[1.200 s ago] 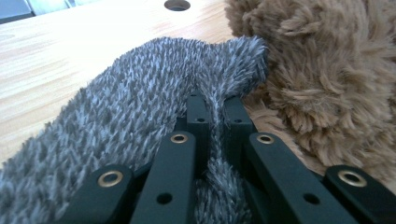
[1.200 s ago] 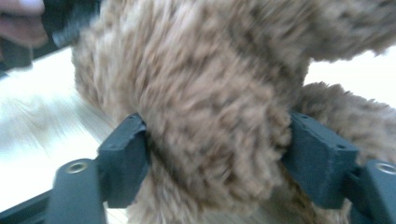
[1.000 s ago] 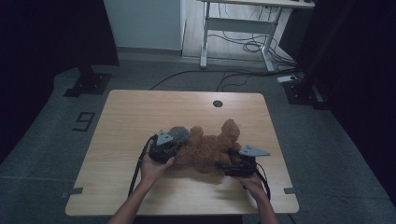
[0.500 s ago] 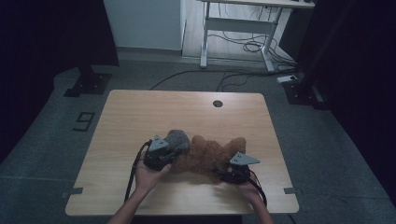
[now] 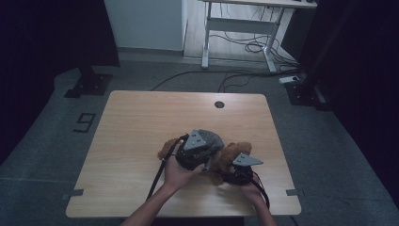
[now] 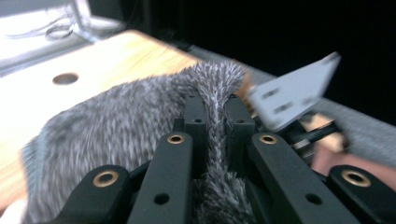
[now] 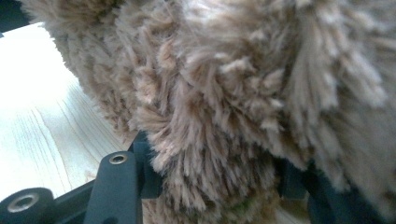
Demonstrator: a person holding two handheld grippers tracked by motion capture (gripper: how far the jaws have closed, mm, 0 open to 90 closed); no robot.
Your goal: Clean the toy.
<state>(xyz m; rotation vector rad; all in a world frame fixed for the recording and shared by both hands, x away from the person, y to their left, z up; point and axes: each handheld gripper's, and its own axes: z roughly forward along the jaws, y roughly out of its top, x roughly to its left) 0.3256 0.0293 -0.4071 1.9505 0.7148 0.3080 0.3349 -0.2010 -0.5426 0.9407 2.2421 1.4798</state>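
Observation:
A brown plush toy lies on the wooden table near its front edge. A grey furry piece sits lifted over the toy's middle. My left gripper is shut on a fold of that grey fur, which runs up between its jaws. My right gripper is at the toy's right side. Its jaws have just been closing and now press on a thick wad of brown fur. The right gripper's grey plate shows just beyond the grey fur.
A round cable hole sits near the table's far edge. A white desk frame and loose cables stand on the floor behind. Black stands flank the table, and the front edge is close below my hands.
My left gripper has risen and swung right, carrying the grey fur over the brown toy. The right gripper's jaws have closed on the toy's fur, and the toy is bunched closer to the front.

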